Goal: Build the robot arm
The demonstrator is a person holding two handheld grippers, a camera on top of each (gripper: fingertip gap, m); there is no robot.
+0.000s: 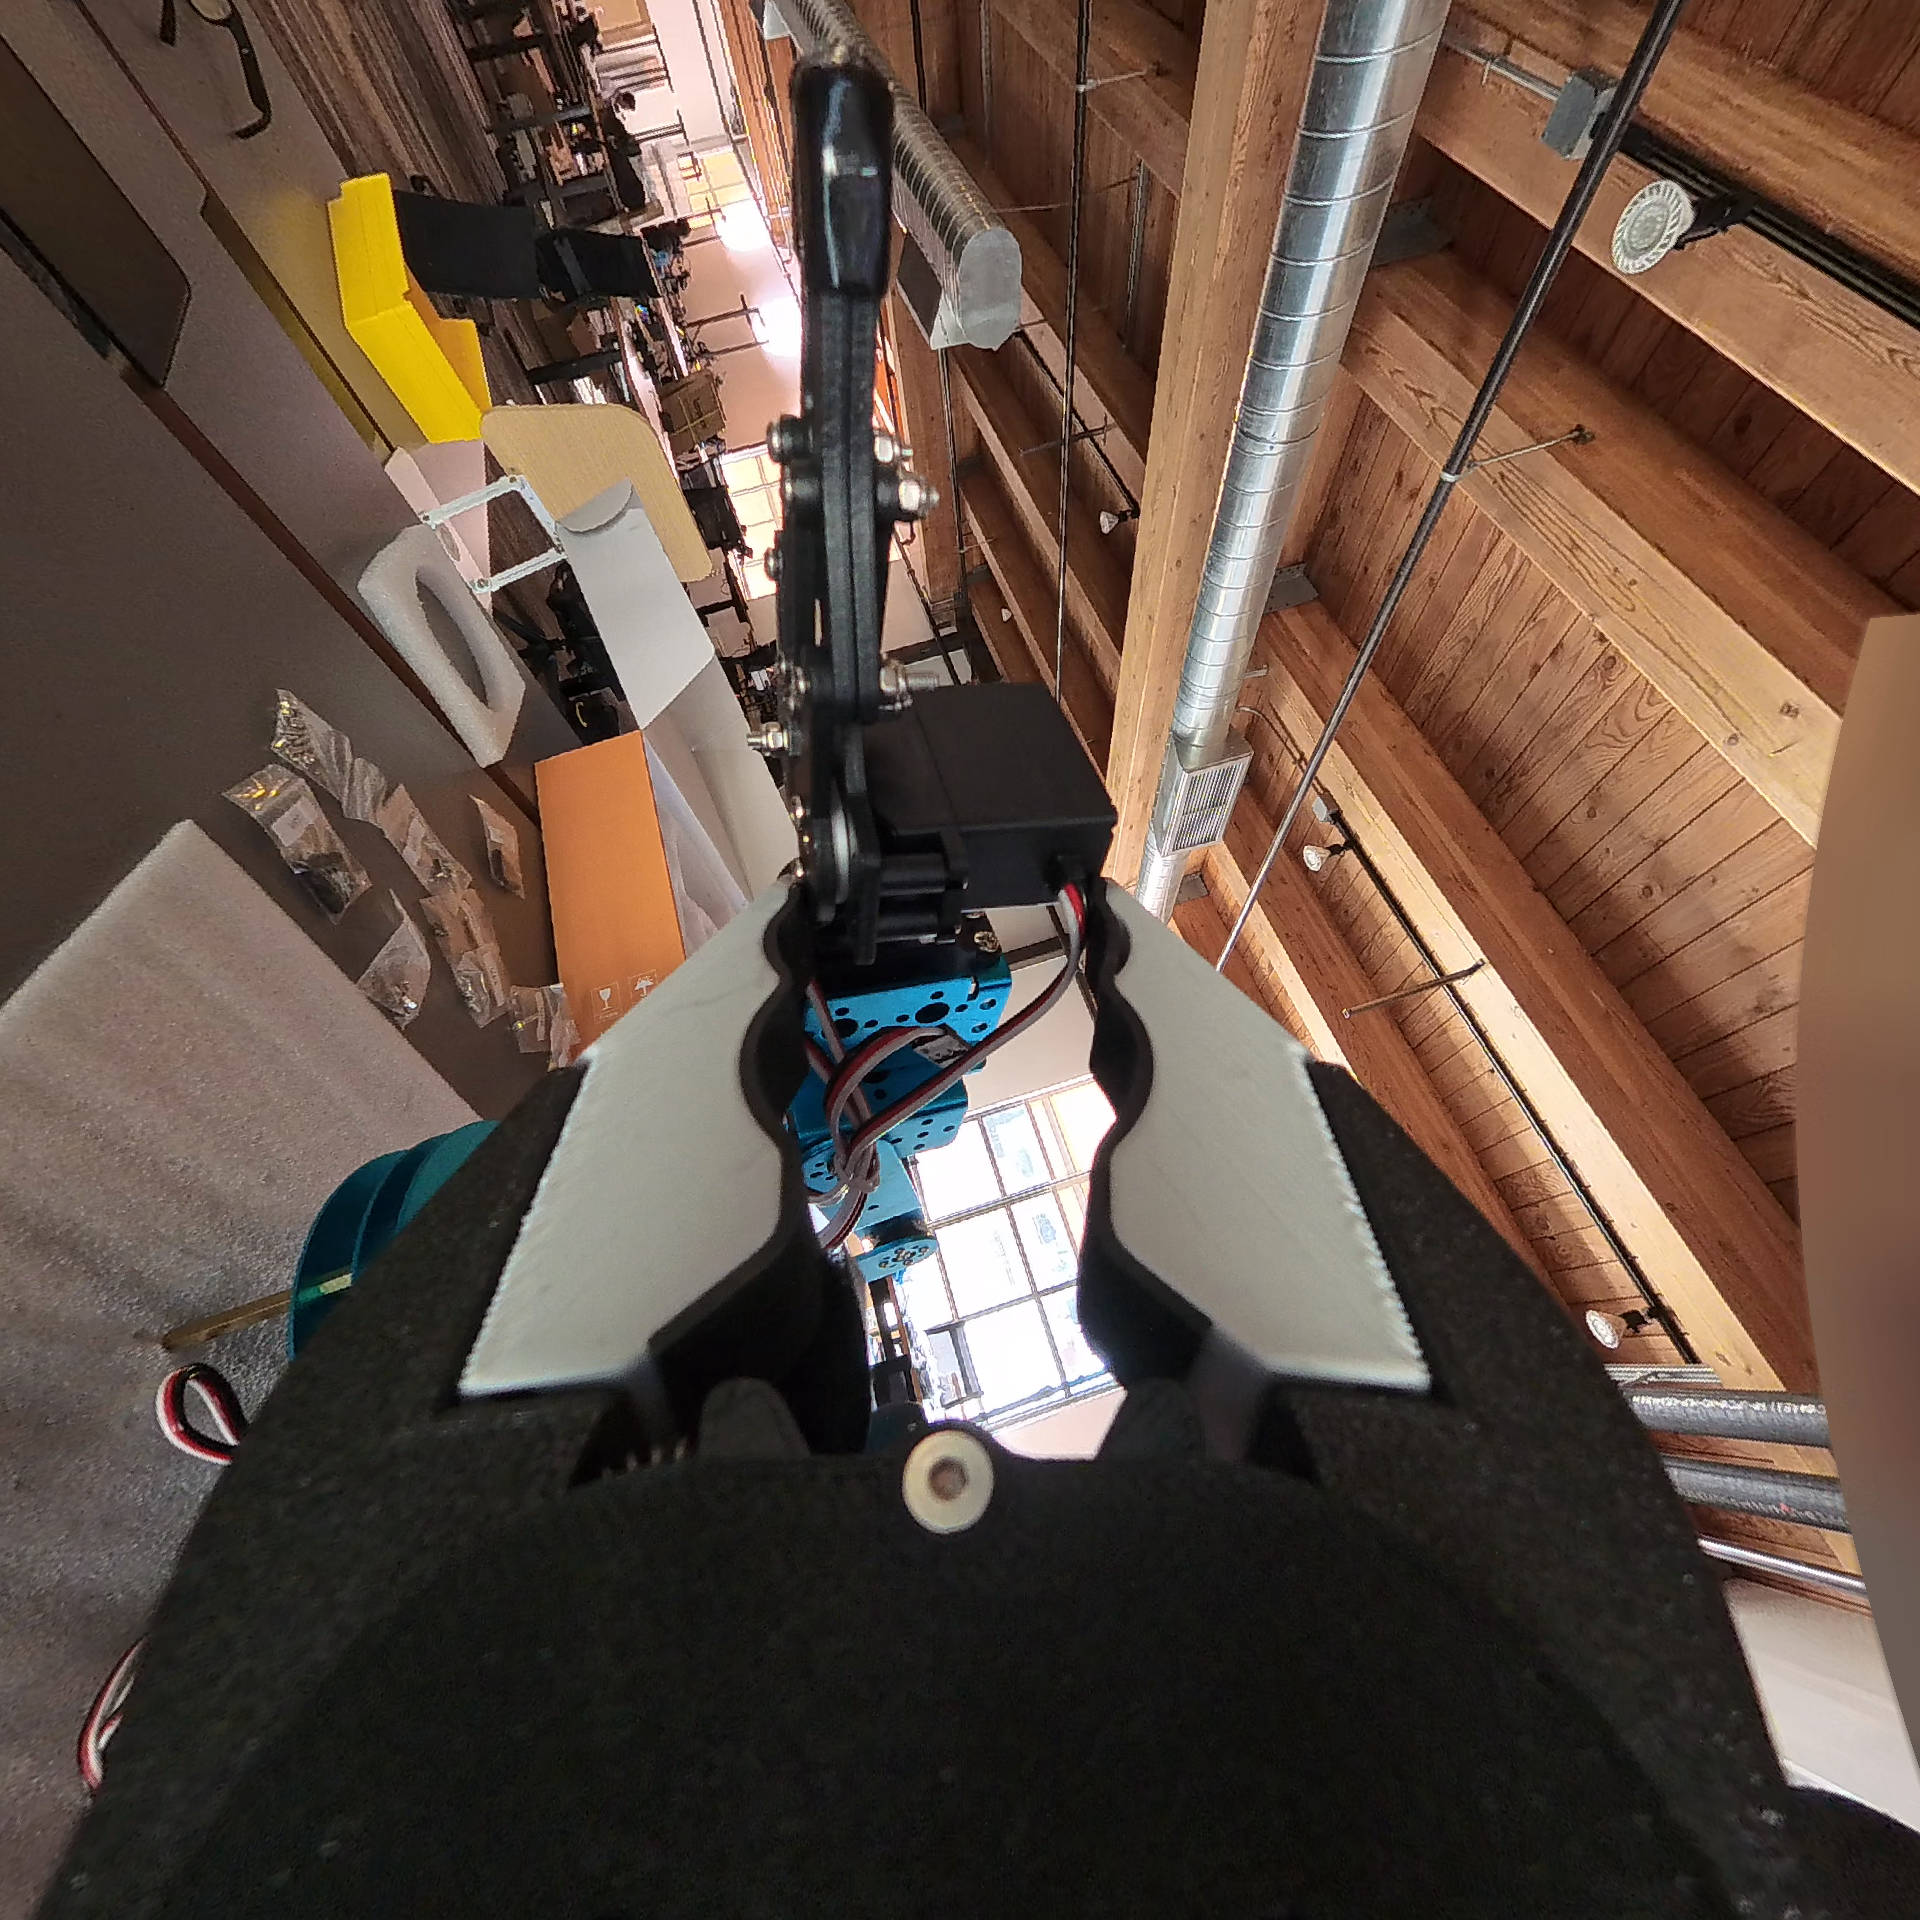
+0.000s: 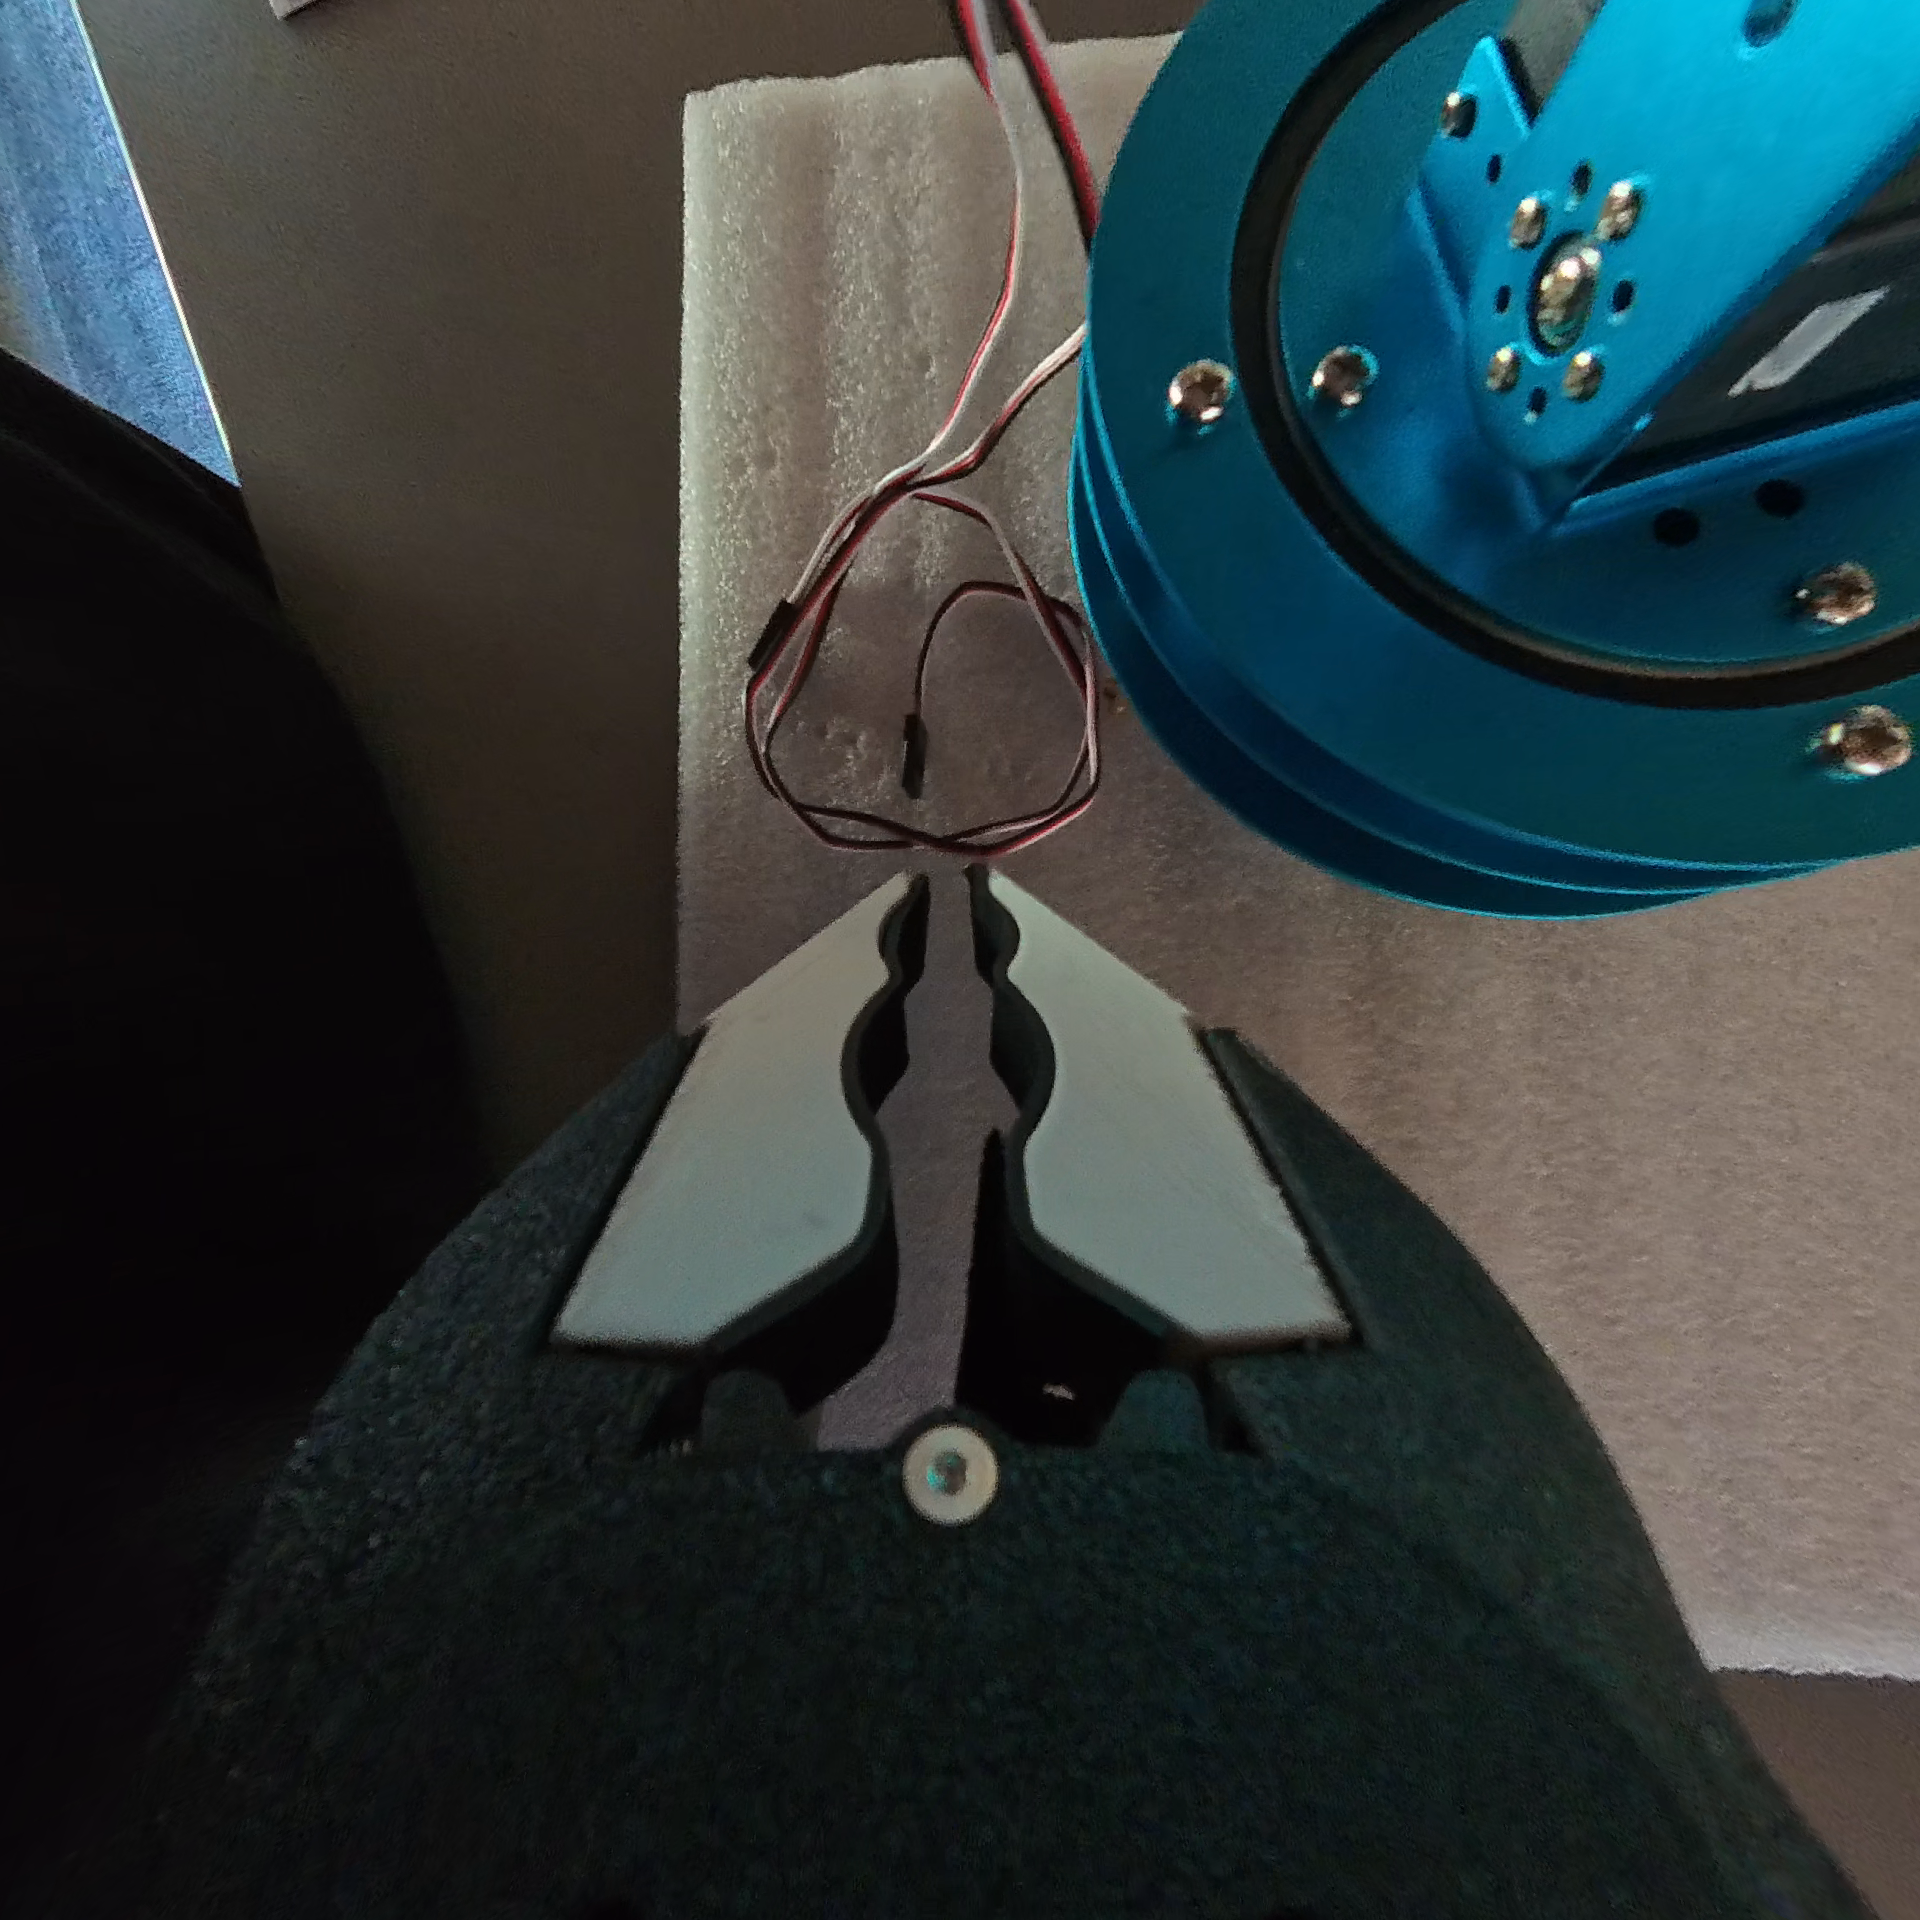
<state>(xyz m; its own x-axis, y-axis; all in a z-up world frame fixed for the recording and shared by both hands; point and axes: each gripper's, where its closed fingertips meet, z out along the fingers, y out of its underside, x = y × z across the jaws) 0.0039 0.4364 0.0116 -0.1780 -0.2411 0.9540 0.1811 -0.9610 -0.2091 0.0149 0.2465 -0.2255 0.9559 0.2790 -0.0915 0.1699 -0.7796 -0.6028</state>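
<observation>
While the left view is turned on its side, I can make out the left gripper (image 1: 948, 904) standing about half open, its two tips on either side of the black servo (image 1: 987, 790) at the top of a small blue arm (image 1: 883, 1049). The tips look pressed against the servo body, so I judge that it has hold of the arm there, though the contact itself is partly hidden. A black claw (image 1: 842, 208) juts out beyond the tips.

The right gripper (image 2: 948, 883) is almost closed, with only a thin slit between its tips, and it holds nothing. It points down at a loop of thin wires (image 2: 935, 675) lying on a white foam sheet (image 2: 852, 260) on the grey table (image 2: 468, 312). The arm's round base (image 2: 1455, 623) sits just beside that loop, tilted toward the camera. I cannot tell whether it rests on the foam.

I judge the arm to be stiff metal in each link but loose at the joints, so it may fold or swing when tipped, and the base looks like the heavy end. The anodised brackets seem slick. The servo's flat sides or the base rim look like the surest places to grip. The wires are light, limp and easy to snag, and their plugs look delicate.

Small bags (image 1: 312, 831) of hardware and an orange box (image 1: 613, 883) lie farther off on the table.
</observation>
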